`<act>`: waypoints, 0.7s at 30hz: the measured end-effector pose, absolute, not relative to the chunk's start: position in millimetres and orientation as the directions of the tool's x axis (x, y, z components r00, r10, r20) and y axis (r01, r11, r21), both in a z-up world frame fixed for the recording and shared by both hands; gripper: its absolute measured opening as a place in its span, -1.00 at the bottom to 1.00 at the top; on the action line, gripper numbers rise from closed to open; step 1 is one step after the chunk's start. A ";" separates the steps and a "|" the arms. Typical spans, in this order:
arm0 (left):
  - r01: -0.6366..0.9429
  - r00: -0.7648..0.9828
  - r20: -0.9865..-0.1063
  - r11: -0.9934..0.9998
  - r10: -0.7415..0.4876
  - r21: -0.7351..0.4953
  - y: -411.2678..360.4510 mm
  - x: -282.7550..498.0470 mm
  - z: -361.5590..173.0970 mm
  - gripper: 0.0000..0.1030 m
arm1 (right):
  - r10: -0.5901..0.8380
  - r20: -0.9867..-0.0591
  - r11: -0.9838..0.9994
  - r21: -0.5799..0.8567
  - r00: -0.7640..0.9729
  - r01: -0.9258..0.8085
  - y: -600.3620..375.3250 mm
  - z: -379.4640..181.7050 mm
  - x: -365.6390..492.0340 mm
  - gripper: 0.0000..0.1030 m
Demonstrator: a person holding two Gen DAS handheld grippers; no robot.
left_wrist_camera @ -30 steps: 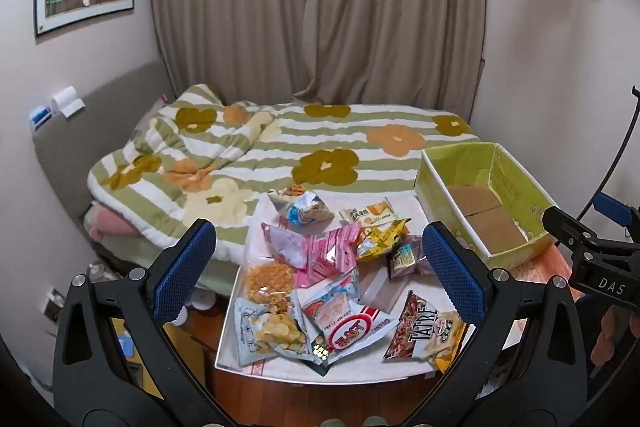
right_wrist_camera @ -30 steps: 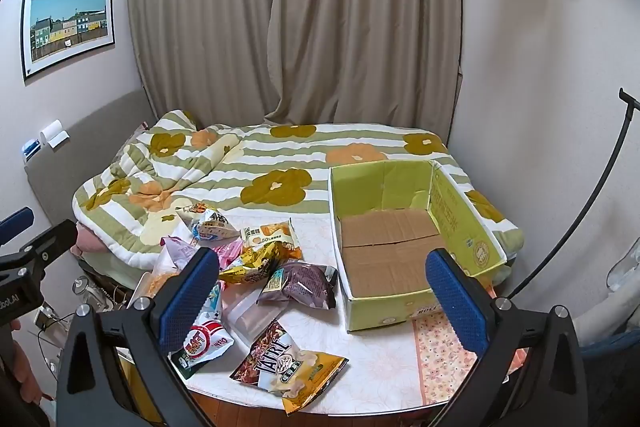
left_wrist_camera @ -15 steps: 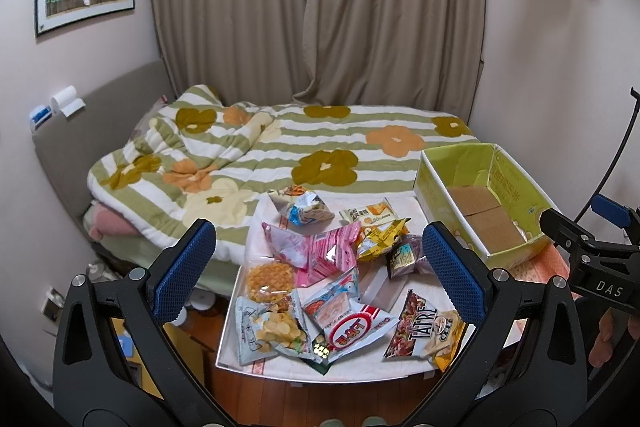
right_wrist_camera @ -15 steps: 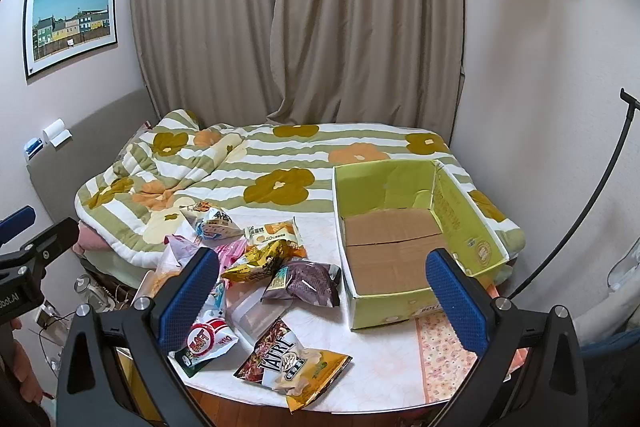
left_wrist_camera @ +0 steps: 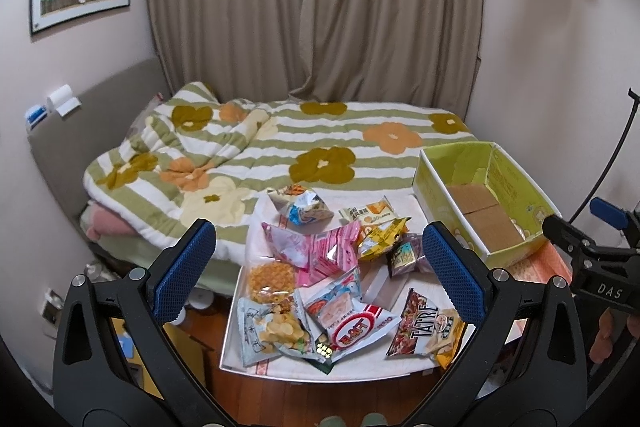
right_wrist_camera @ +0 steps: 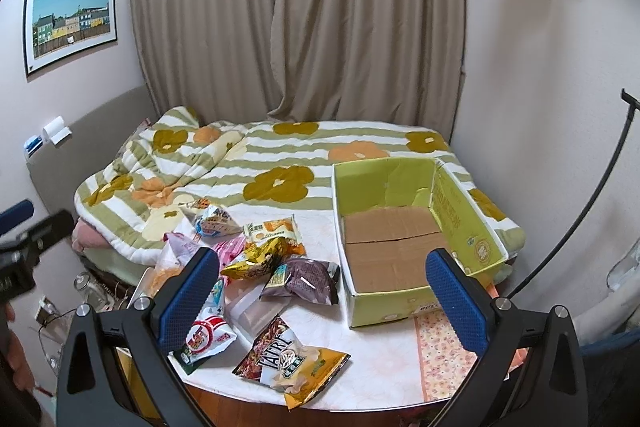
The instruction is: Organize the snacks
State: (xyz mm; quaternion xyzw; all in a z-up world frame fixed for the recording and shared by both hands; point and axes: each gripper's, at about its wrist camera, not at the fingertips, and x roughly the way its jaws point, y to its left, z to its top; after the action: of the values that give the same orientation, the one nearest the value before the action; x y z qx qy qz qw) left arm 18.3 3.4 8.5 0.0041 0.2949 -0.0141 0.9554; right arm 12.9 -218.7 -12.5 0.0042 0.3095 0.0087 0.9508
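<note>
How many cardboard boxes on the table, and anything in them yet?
1. The green cardboard box sits at the table's right end, beside the bed, open side up. Only its bare brown bottom flaps show; no snack is inside. None appears hidden elsewhere.

The left claw point(left_wrist_camera: 320, 271) is held level with its two blue-padded fingers point(left_wrist_camera: 182, 269) spread wide apart and nothing between them. The right claw point(right_wrist_camera: 322, 293) is posed the same way, fingers point(right_wrist_camera: 456, 297) far apart and gripping nothing. Seen from the left wrist camera, the right claw sits off to the right side of the left one, with part of a hand point(left_wrist_camera: 606, 337) visible beneath its black body.
</note>
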 end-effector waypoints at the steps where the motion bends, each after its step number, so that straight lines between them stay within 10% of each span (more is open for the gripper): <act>1: 0.038 0.821 -0.571 0.999 -0.029 0.004 4.1 21.7 9.2 0.99 | 0.034 -0.599 0.999 0.020 0.800 -0.027 -219.3 -13.8 14.5 0.99; 21: 0.003 0.524 -0.847 0.995 -0.090 -0.104 -12.9 78.3 -151.7 0.99 | 0.196 -0.800 0.960 0.040 0.566 -0.276 -234.2 -152.8 37.1 0.99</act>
State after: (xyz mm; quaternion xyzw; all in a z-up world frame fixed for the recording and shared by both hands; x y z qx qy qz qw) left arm 78.3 -12.9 -151.7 -0.0445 0.4874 -0.0269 0.8717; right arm 37.1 -234.2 -152.8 -0.0448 0.4461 0.1336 0.8839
